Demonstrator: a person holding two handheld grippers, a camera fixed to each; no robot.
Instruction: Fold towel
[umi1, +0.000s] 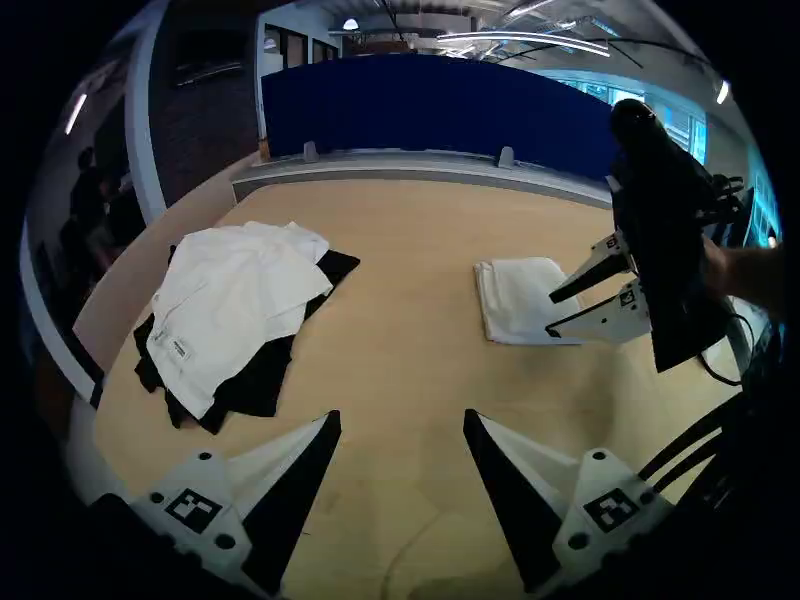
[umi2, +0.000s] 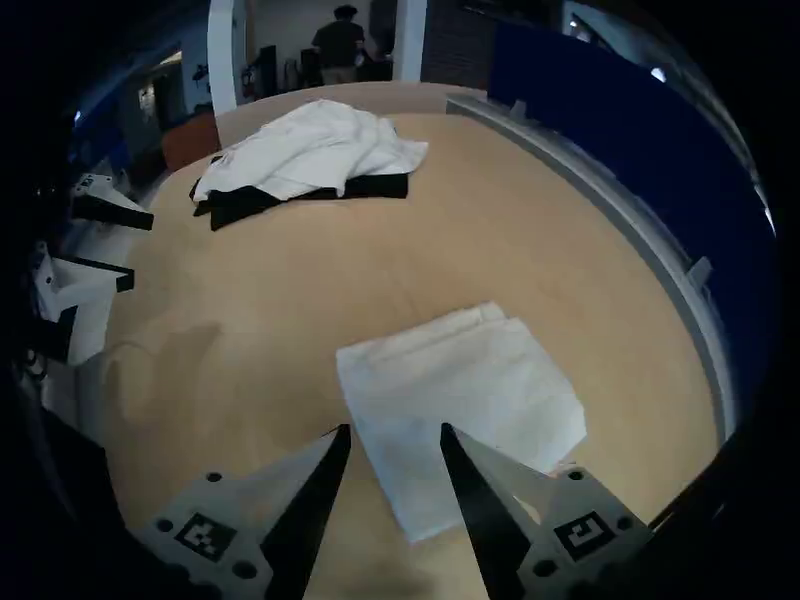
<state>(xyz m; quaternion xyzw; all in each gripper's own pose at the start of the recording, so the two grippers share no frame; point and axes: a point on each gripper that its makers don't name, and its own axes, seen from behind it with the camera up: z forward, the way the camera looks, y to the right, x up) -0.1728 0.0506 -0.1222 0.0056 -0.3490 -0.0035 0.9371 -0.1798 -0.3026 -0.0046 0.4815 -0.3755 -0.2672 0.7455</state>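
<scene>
A white towel (umi1: 515, 300) (umi2: 470, 395) lies folded into a flat rectangle on the wooden table (umi1: 400, 250) (umi2: 300, 270). My right gripper (umi2: 395, 430) hovers open over the towel's near left corner, its jaws apart and pressing on nothing. In the left gripper view the right gripper (umi1: 551, 315) reaches in from the right, held by a hand, with its tips at the towel's right edge. My left gripper (umi1: 400, 415) stands open over bare table, well short of the towel. It also appears at the left edge of the right gripper view as the left gripper (umi2: 140, 252).
A loose pile of white and black cloths (umi1: 235, 310) (umi2: 310, 150) lies on the far side of the table from the towel. A blue partition (umi1: 430, 110) (umi2: 620, 130) runs along the table's back edge. A person (umi2: 340, 45) stands far off.
</scene>
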